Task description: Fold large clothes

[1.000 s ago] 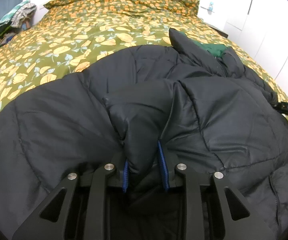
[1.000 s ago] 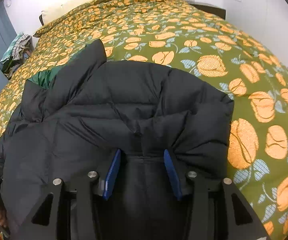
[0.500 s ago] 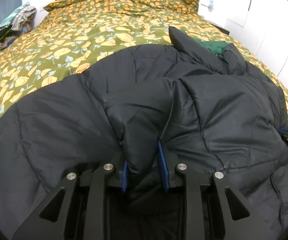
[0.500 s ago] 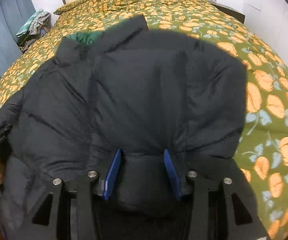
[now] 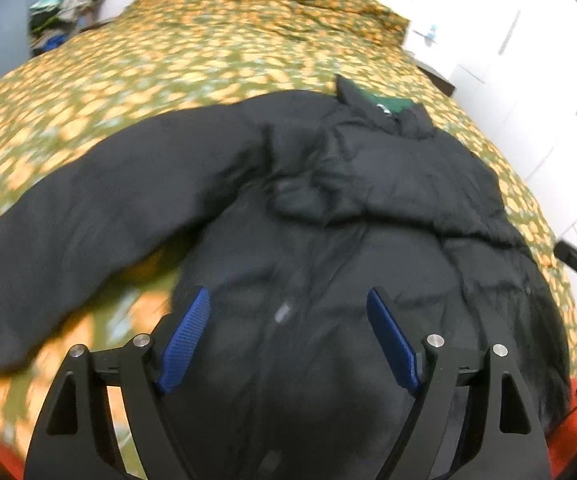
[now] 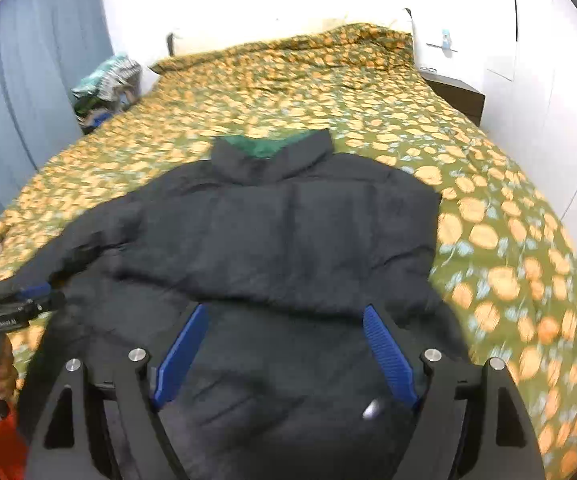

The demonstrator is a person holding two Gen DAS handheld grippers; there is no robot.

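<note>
Floral bedspread [image 6: 488, 208], black puffer jacket [image 6: 288, 232] spread flat, both claws opening, nothing between

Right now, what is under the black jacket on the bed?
The black jacket lies on a green bedspread with orange flowers, which shows all around it. Green lining shows inside its collar. Whatever else lies beneath the jacket is covered.
</note>
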